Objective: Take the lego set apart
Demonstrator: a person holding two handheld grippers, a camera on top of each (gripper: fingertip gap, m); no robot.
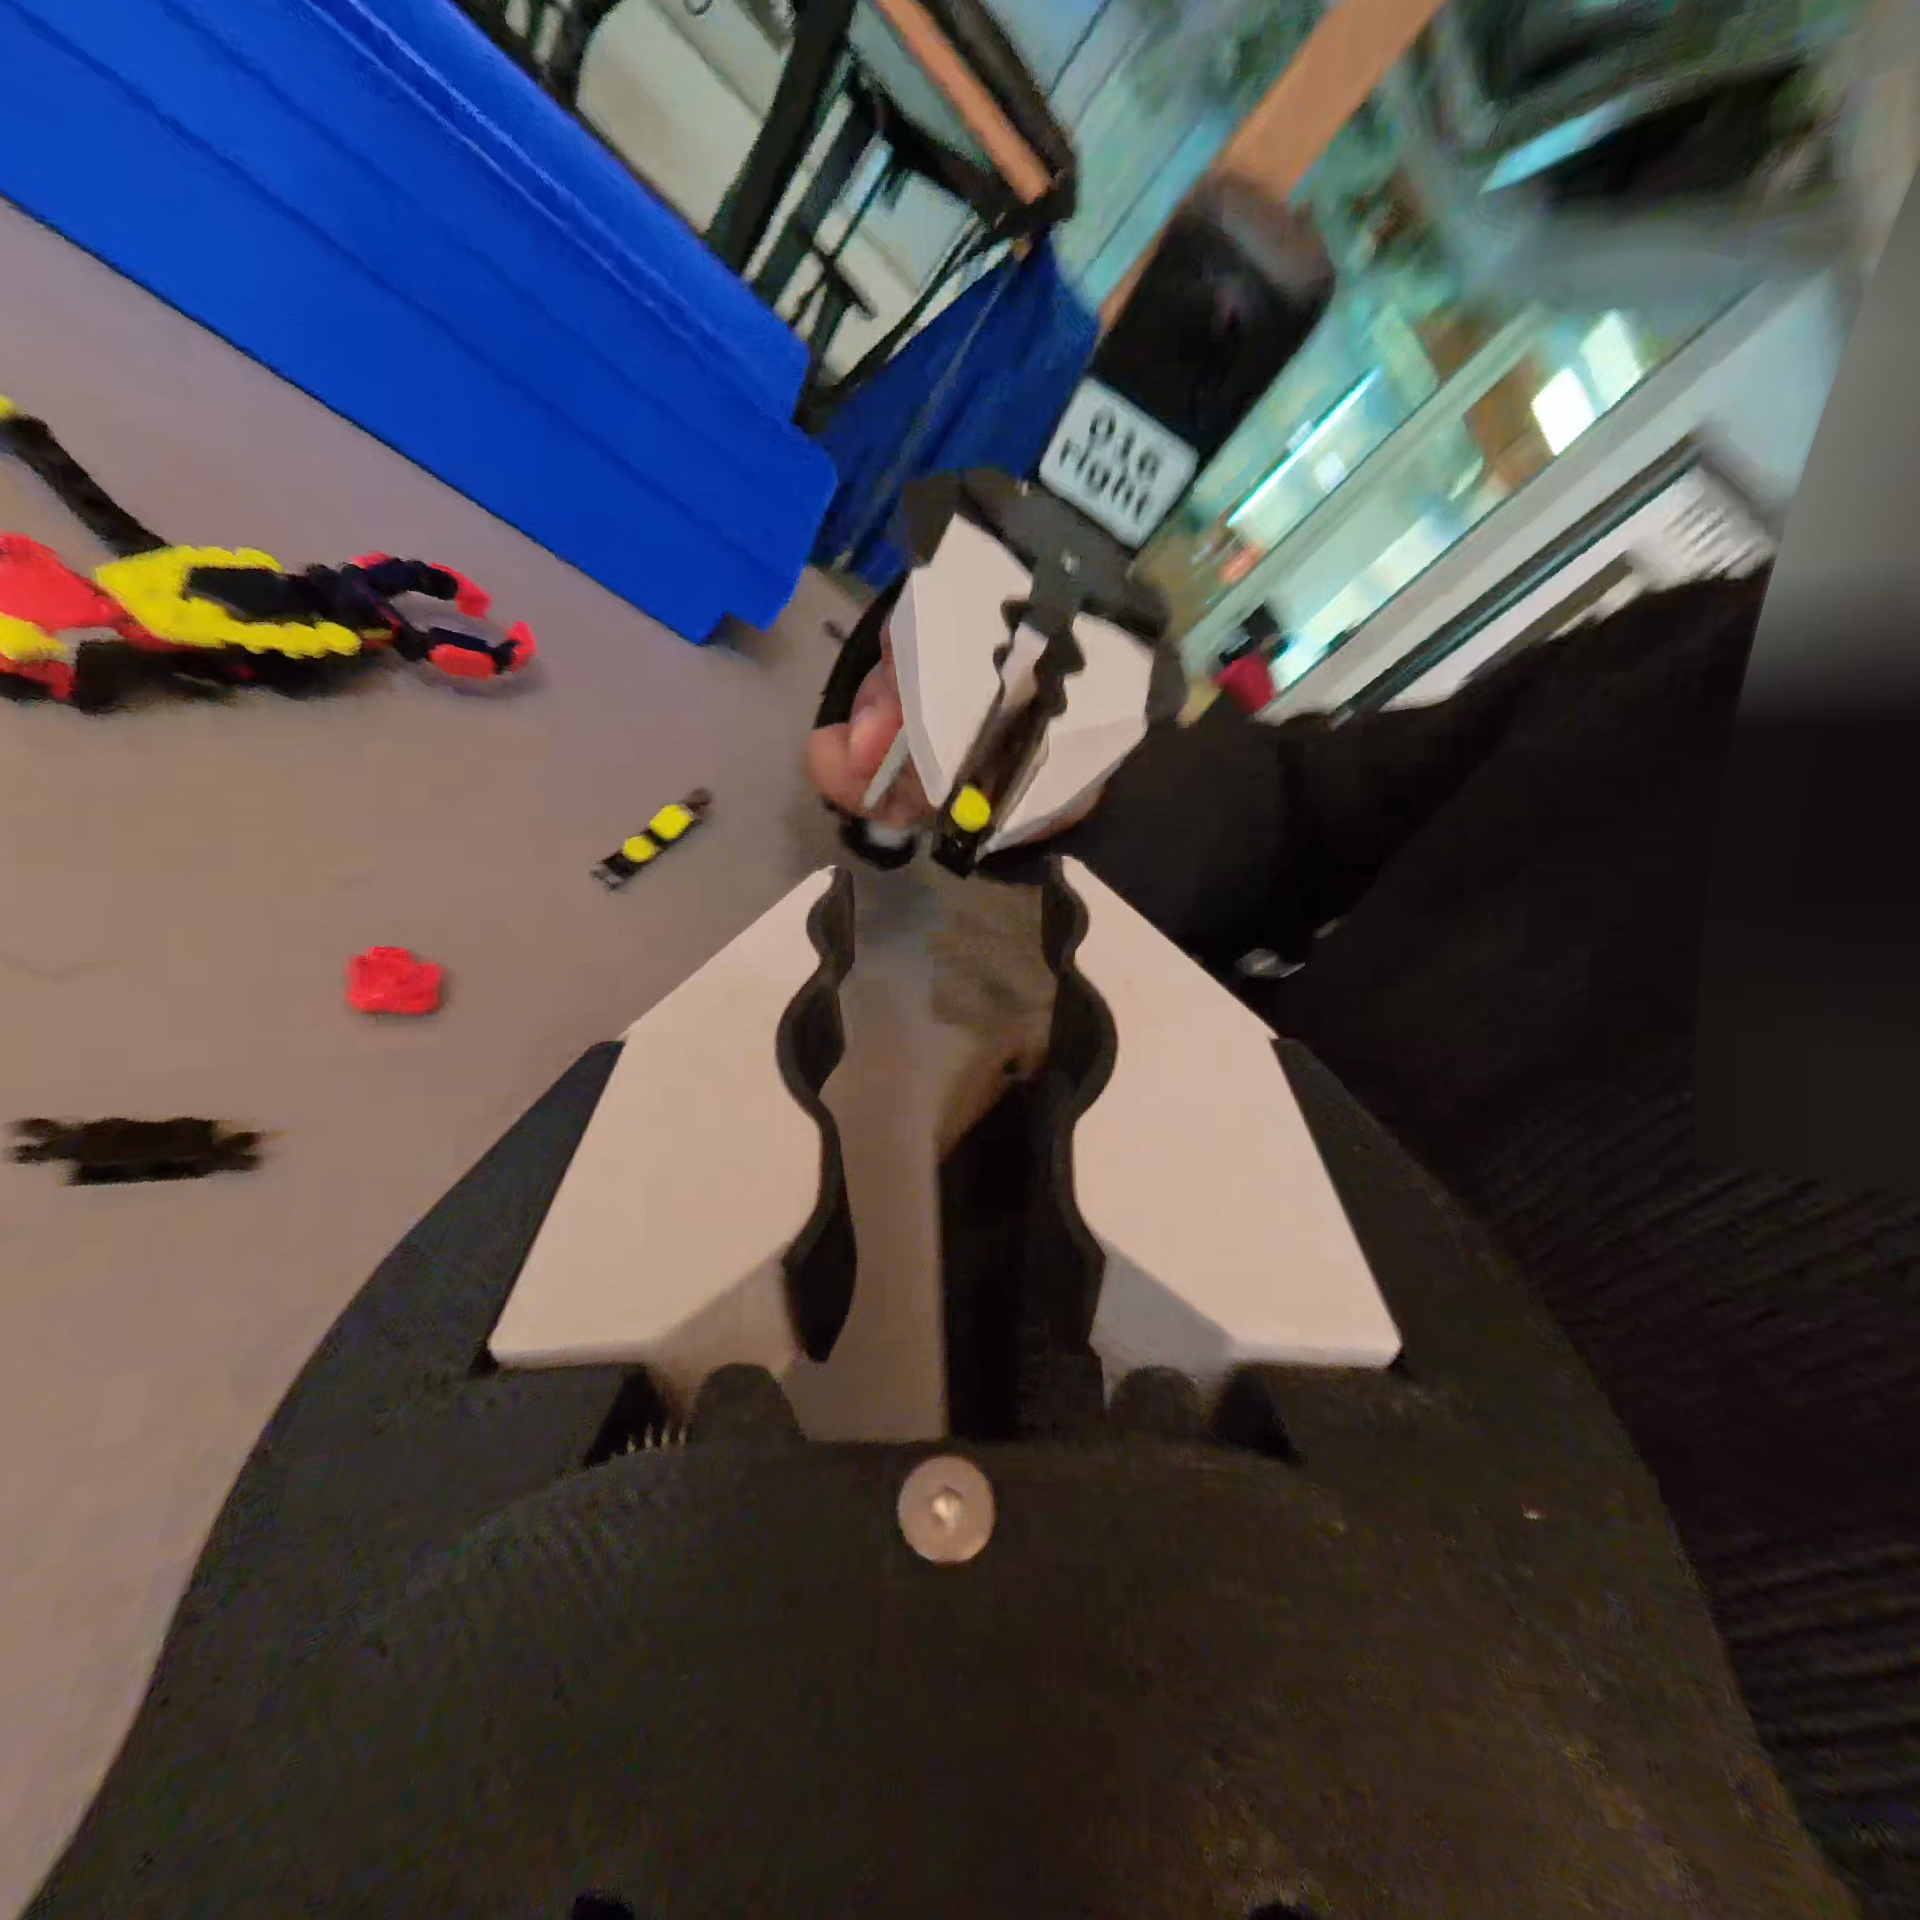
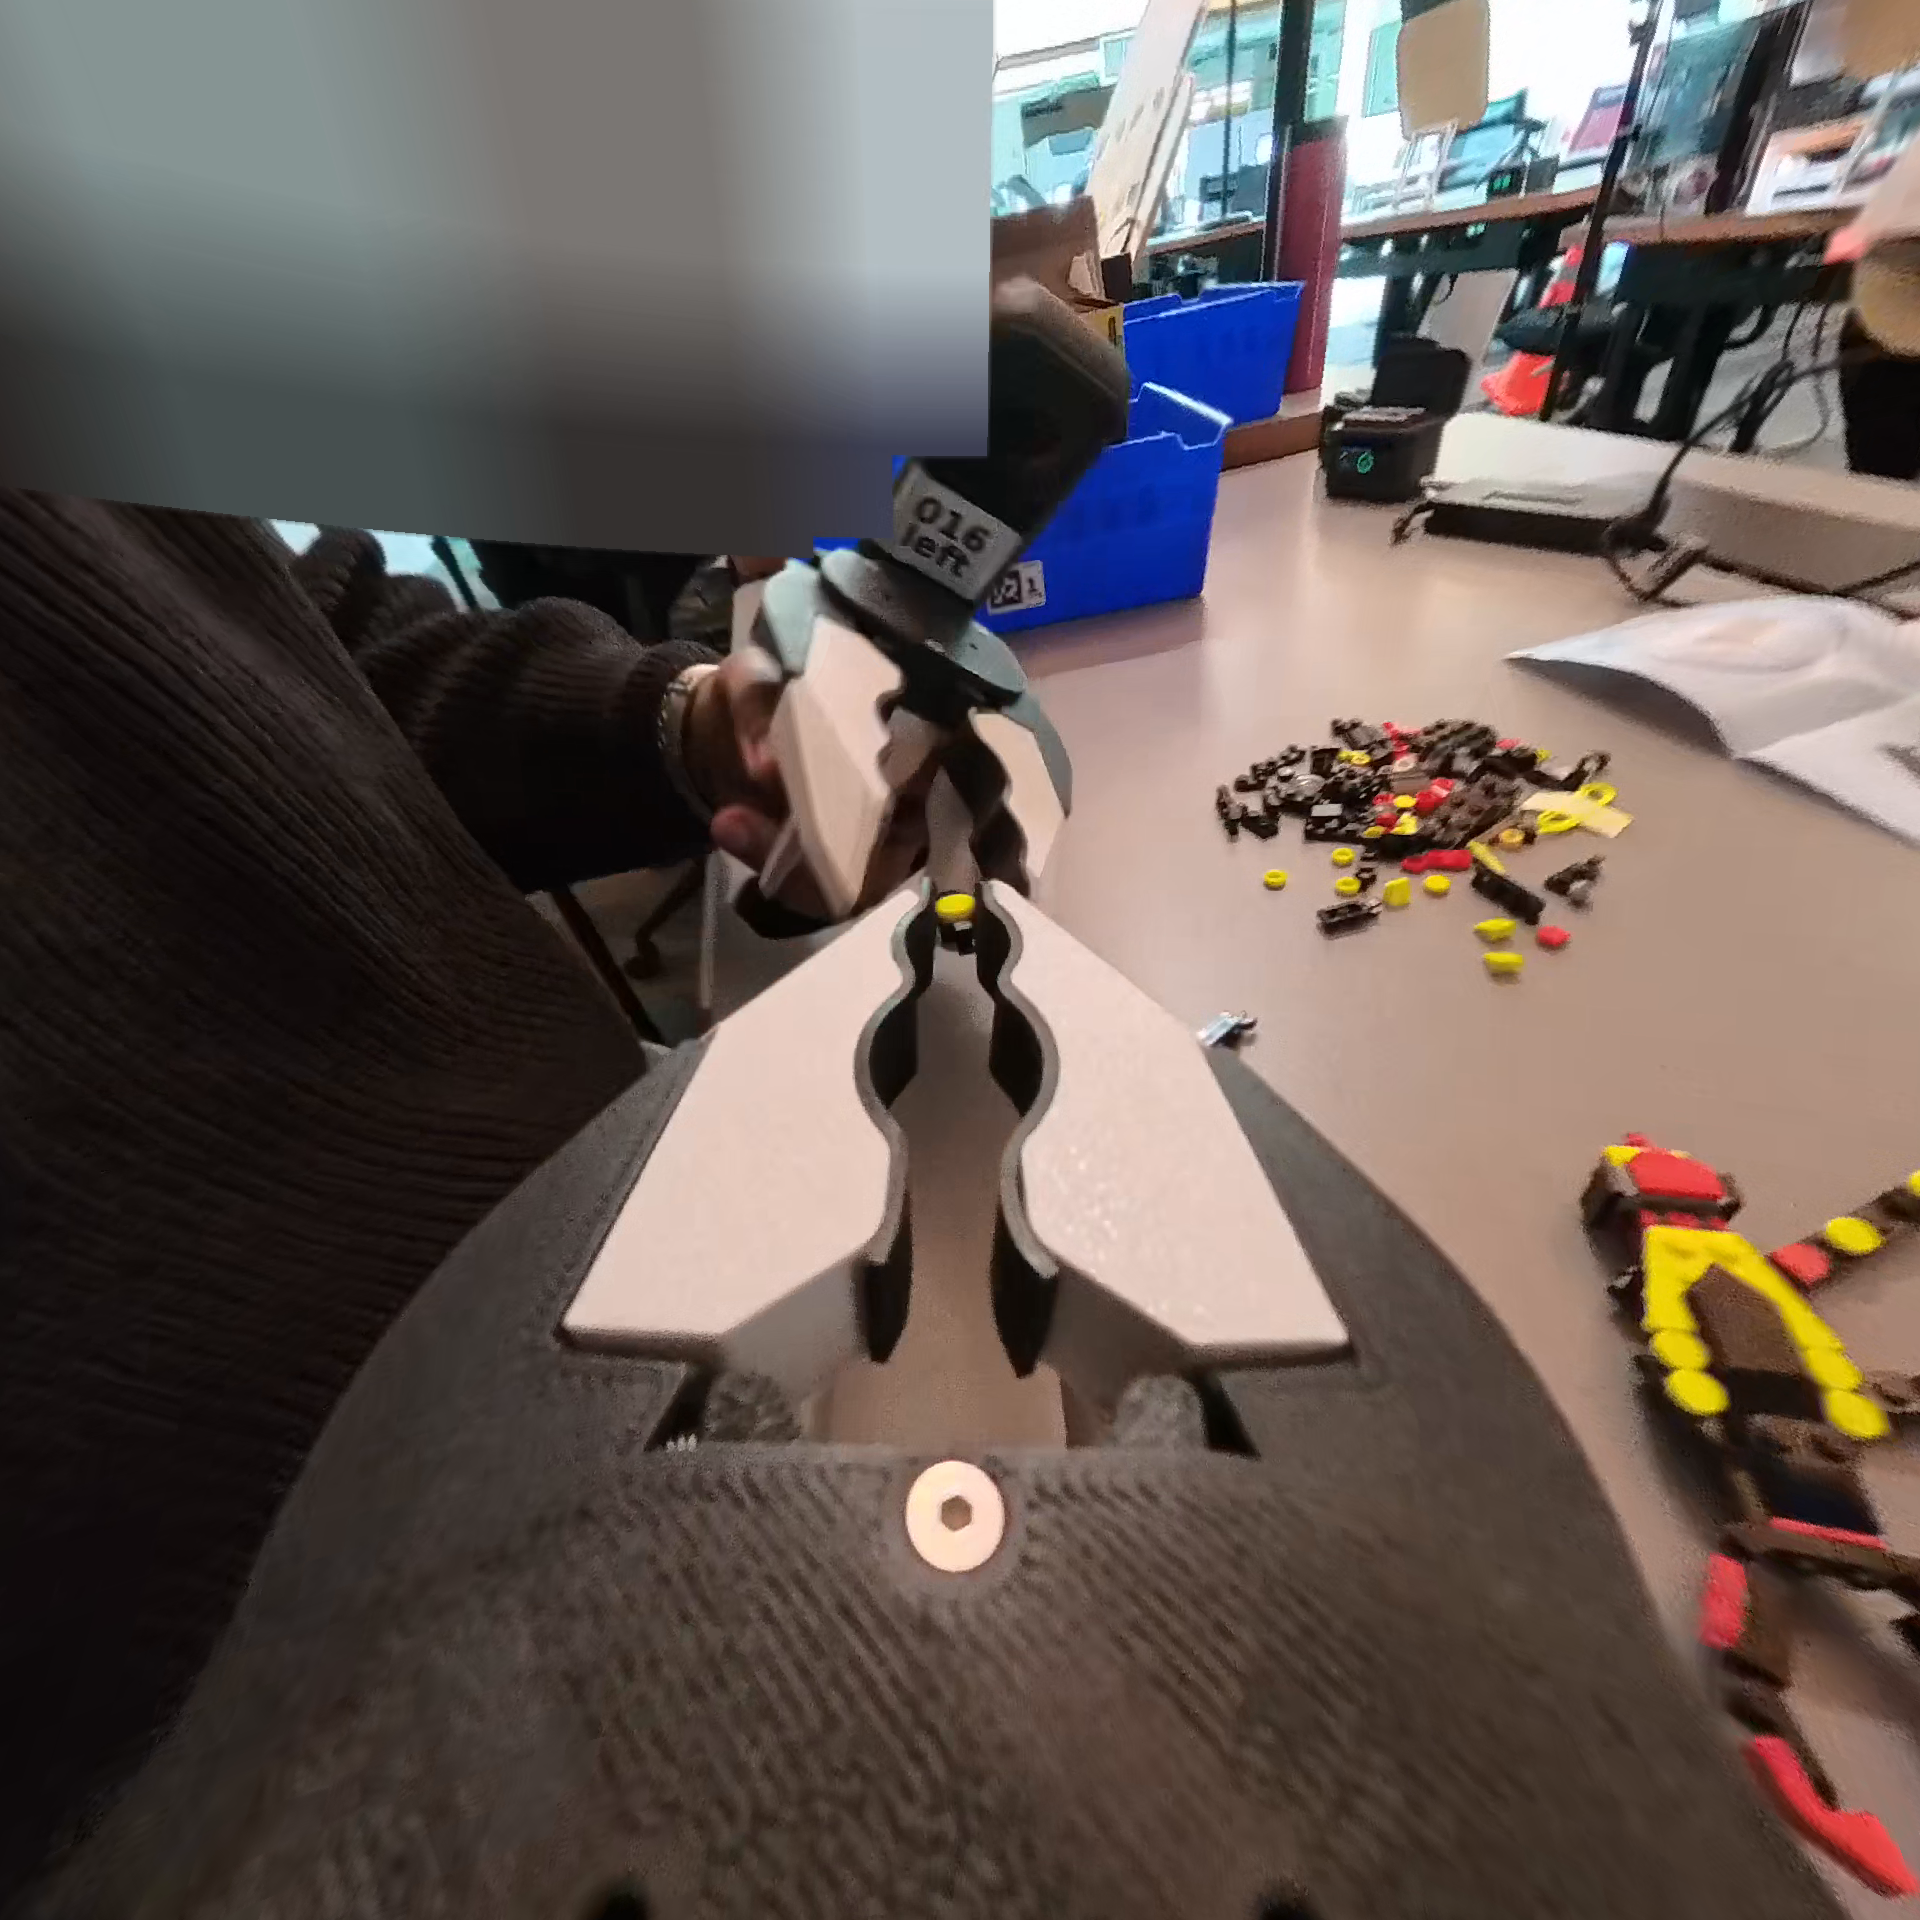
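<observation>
A: Reading the left wrist view from the left: the lego figure (image 1: pixel 239 618) lies on the counter (image 1: pixel 260 1351), then a black piece (image 1: pixel 135 1148), a red piece (image 1: pixel 395 980), a black strip (image 1: pixel 652 837). The left tool (image 1: pixel 948 883) gapes, empty.

B: And the right tool (image 1: pixel 961 831), facing it?

A: Pinching a small black part (image 1: pixel 968 816) with a yellow stud.

B: The right wrist view confirms that: right tool (image 2: pixel 954 914) clamped on the part (image 2: pixel 954 909). Only here do you see the pile (image 2: pixel 1413 821) of loose bricks, with the figure (image 2: pixel 1756 1351) farthest right.
</observation>
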